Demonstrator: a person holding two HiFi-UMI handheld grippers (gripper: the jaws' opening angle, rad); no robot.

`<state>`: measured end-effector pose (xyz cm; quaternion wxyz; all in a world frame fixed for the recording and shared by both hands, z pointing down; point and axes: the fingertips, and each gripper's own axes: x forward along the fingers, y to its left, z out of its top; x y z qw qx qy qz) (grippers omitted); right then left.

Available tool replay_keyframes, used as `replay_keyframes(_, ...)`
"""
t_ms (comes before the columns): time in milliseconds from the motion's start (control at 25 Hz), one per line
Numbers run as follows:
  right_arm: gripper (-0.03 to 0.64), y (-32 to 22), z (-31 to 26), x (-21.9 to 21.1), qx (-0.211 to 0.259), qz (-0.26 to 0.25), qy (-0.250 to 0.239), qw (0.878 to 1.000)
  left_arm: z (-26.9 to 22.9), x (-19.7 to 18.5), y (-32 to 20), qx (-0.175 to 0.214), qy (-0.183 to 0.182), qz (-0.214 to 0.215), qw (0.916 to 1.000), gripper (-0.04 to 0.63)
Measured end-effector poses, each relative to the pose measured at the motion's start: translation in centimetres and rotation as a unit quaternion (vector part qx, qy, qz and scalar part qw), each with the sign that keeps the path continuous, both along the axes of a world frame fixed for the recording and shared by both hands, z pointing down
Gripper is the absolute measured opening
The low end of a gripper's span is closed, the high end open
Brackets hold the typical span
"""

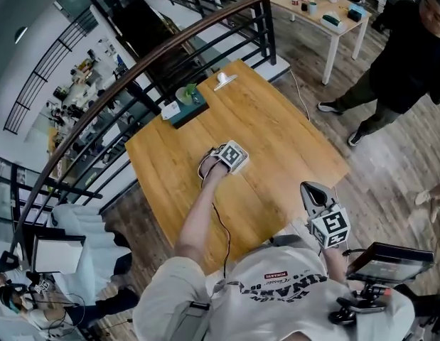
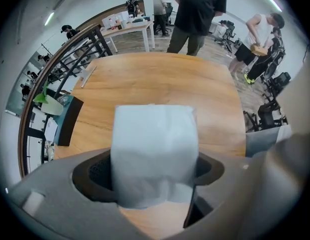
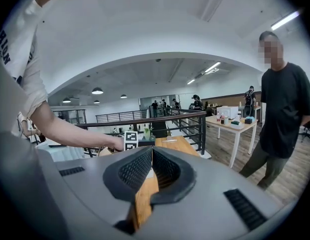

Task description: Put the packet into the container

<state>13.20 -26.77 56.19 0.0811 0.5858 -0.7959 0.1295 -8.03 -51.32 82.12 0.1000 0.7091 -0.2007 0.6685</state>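
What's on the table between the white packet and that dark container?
Nothing: only bare table lies between the packet and the dark container, shown in the left gripper view.

Packet: plain white. Bench: orange-brown wood grain. Left tongs and right tongs: grey shells, black gridded pads.

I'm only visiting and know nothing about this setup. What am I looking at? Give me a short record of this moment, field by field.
Setting: wooden table beside a dark railing
Left gripper: closed on a white packet, over the table
Right gripper: jaws together, nothing between them, held near the person's body
Container: dark, at the table's left edge by the railing, apart from the packet
Task status: packet not yet in the container
Bystander: dressed in black, standing beyond the table
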Motion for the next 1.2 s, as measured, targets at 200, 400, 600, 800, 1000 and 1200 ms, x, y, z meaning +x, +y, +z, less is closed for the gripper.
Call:
replay_keyframes(200, 0.009, -0.6, 0.1, 1.0, -0.004, 0.018, 0.000, 1.000, 2.8, 1.2, -2.6, -0.008, -0.008, 0.001, 0.9999, 0.416)
replay_keyframes(400, 0.009, -1.3, -0.3, 1.3, -0.005, 0.027, 0.002, 1.000, 6.3, 1.6, -3.7, -0.021, -0.013, -0.003, 0.9997, 0.416)
replay_keyframes(600, 0.009, -1.7, -0.8, 1.4, 0.000, 0.027, 0.012, 1.000, 9.3, 0.6, -3.3, -0.028, -0.016, -0.013, 0.9994, 0.416)
replay_keyframes(800, 0.009, -2.1, -1.1, 1.2, -0.006, 0.021, 0.018, 1.000, 9.6, 0.8, -2.9, -0.017, -0.002, -0.012, 0.9998, 0.416)
replay_keyframes(1000, 0.009, -3.1, -1.1, 0.6, -0.008, 0.012, 0.017, 1.000, 10.1, 1.1, -3.5, -0.020, -0.010, 0.004, 0.9997, 0.413)
replay_keyframes(1200, 0.009, -3.5, -1.4, 0.3, -0.004, 0.011, 0.014, 1.000, 9.4, 0.9, -3.4, -0.031, -0.022, 0.011, 0.9992, 0.413)
